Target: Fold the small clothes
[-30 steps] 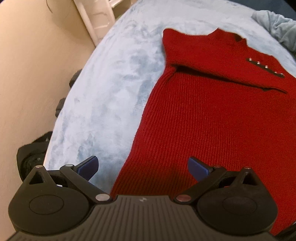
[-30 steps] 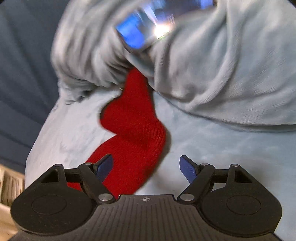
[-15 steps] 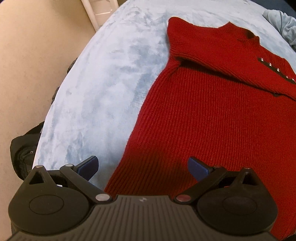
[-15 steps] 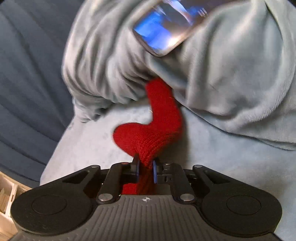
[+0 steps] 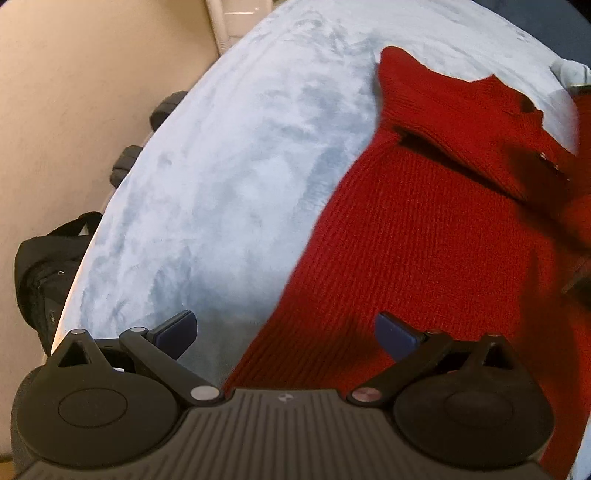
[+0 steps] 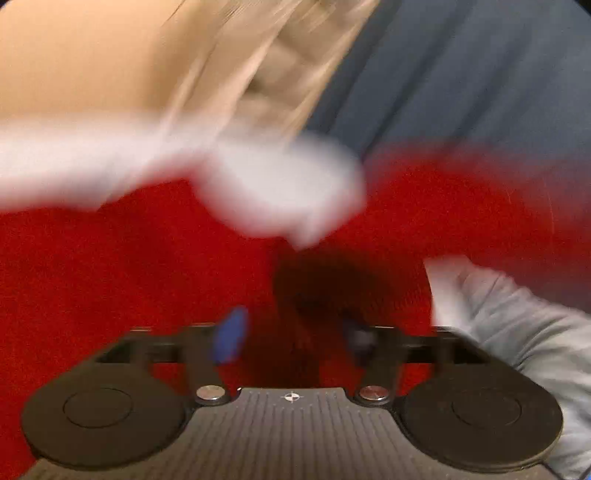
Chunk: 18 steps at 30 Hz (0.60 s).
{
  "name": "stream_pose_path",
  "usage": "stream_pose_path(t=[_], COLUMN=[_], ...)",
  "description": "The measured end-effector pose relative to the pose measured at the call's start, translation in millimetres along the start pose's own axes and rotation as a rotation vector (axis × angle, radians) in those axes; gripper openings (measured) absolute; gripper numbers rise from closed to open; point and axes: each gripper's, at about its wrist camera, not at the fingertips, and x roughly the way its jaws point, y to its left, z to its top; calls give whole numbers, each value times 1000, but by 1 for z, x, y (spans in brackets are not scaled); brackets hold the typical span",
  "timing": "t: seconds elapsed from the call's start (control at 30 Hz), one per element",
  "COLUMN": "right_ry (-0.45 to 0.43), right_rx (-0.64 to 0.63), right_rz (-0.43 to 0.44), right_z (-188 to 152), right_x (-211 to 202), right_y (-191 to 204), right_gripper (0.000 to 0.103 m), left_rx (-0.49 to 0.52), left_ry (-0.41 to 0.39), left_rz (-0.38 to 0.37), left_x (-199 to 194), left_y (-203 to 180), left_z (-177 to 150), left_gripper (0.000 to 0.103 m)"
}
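A red knit sweater (image 5: 424, 240) lies flat on a pale blue fleece cover (image 5: 240, 166), with one sleeve folded across its chest. My left gripper (image 5: 284, 326) hovers open over the sweater's lower side edge; one finger is above the fleece, the other above the knit, and nothing is gripped. The right wrist view is heavily blurred. There my right gripper (image 6: 293, 332) is low over the red sweater (image 6: 129, 277), its jaws opening. Dark red knit shows in the gap between the fingers, and the pads stand clear of it.
A crumpled grey cloth (image 6: 517, 325) lies beside the right gripper. A black bag (image 5: 40, 266) sits on the beige floor beyond the cover's left edge. White furniture (image 5: 240, 22) stands at the far end, and a dark blue backdrop (image 6: 461, 74) is behind.
The right gripper shut on the red sleeve by the grey cloth, swung it over the sweater body, and its jaws have parted. The left gripper shifted sideways and rolled slightly, staying open.
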Motion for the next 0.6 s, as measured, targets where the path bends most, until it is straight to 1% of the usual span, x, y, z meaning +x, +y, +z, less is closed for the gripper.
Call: stream_pose_path(t=[0.03, 0.07, 0.13, 0.17, 0.23, 0.3, 0.37, 0.43, 0.53, 0.6], right_ry=[17, 26, 63, 77, 112, 127, 108, 84, 37, 19], right_rx=[28, 85, 222, 289, 375, 429, 494, 576, 710, 758], right_rz=[-6, -7, -15, -16, -29, -69, -90, -88, -69, -75], right_z=[-12, -23, -41, -48, -59, -66, -69, -69, -58, -48], right_x=[-3, -8, -19, -23, -29, -36, -41, -42, -22, -1], right_y=[2, -4, -25, -39, -60, -73, -85, -102, -133, -151], right_gripper=[70, 73, 78, 79, 79, 79, 79, 79, 80, 81], left_rx=[11, 26, 42, 45, 37, 32, 56, 102, 156, 154], left_ry=[-11, -29, -48, -49, -36, -26, -40, -87, -215, -221], left_rz=[1, 12, 48, 53, 33, 3, -20, -59, -103, -147], left_x=[-2, -3, 0, 2, 7, 10, 11, 11, 25, 43], left_y=[1, 3, 3, 3, 2, -2, -11, -21, -33, -40], left_z=[-1, -1, -1, -1, 0, 2, 4, 10, 39, 66], left_gripper=[103, 103, 103, 103, 103, 103, 103, 103, 103, 103])
